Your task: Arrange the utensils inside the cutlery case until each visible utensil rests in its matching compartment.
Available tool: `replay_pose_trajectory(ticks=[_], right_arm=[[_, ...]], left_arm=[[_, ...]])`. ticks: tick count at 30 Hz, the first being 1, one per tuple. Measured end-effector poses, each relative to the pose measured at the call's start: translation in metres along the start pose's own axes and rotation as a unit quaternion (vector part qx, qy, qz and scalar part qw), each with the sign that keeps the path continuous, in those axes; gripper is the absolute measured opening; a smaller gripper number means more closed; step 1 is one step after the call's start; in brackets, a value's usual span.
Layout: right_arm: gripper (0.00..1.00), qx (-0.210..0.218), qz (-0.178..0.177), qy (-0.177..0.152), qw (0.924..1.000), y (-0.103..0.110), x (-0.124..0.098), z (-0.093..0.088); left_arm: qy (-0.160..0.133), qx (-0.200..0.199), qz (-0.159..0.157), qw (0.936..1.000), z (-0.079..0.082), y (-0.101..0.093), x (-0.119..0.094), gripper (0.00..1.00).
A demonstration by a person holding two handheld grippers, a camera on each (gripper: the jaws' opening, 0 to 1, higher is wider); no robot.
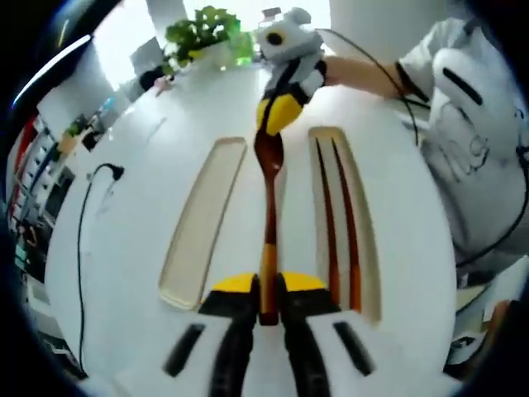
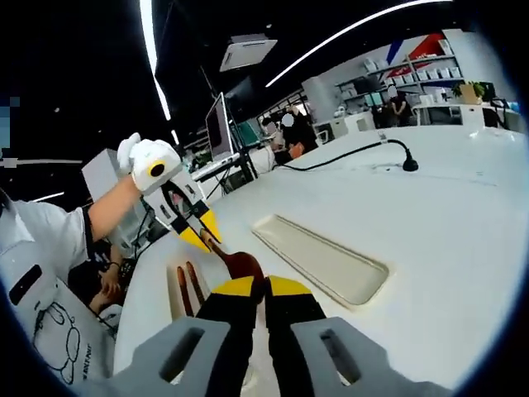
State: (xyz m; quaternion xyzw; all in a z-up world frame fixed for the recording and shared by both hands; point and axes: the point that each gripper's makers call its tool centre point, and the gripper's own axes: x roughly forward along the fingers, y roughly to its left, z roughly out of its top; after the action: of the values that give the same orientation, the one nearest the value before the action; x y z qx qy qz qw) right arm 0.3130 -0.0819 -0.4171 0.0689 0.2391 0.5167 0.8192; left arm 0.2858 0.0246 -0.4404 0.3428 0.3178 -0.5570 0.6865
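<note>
Gripping the wooden spoon (image 1: 269, 194) by its handle at lower centre, the left gripper (image 1: 268, 291) has its jaws closed on it. The right gripper (image 1: 278, 114) pinches the bowl end at upper centre. Chopsticks (image 1: 337, 223) lie in the right compartment of the cutlery case (image 1: 201, 219) on the white table (image 1: 124, 240).

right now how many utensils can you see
3: a wooden spoon held at both ends between the left gripper and right gripper, and two chopsticks lying in the right-hand compartment. More may be hidden.
</note>
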Motion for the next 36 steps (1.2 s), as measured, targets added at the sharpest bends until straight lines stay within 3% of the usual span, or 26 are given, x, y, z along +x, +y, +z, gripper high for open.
replay_pose_trajectory(ticks=[11,12,17,25,36], right_arm=[[0.02,-0.032,-0.002,-0.005,0.9995,0.019,-0.011,0.004],[0.02,-0.037,-0.003,-0.005,0.9993,0.022,-0.012,0.005],[0.02,-0.052,-0.003,-0.005,0.9986,0.034,-0.017,0.003],[0.01,-0.035,-0.003,-0.006,0.9994,0.037,-0.022,-0.005],[0.02,0.002,-0.002,0.022,0.9998,0.043,-0.022,-0.030]], left_arm=[[0.010,0.015,0.012,0.9998,0.005,-0.015,-0.008,0.09],[0.008,0.016,0.012,0.9998,-0.002,-0.001,-0.017,0.09],[0.013,0.016,0.019,0.9996,-0.006,-0.006,-0.027,0.09],[0.003,0.001,0.026,0.9997,-0.012,-0.016,-0.034,0.10],[0.018,0.002,0.022,0.9996,-0.017,-0.037,-0.019,0.11]])
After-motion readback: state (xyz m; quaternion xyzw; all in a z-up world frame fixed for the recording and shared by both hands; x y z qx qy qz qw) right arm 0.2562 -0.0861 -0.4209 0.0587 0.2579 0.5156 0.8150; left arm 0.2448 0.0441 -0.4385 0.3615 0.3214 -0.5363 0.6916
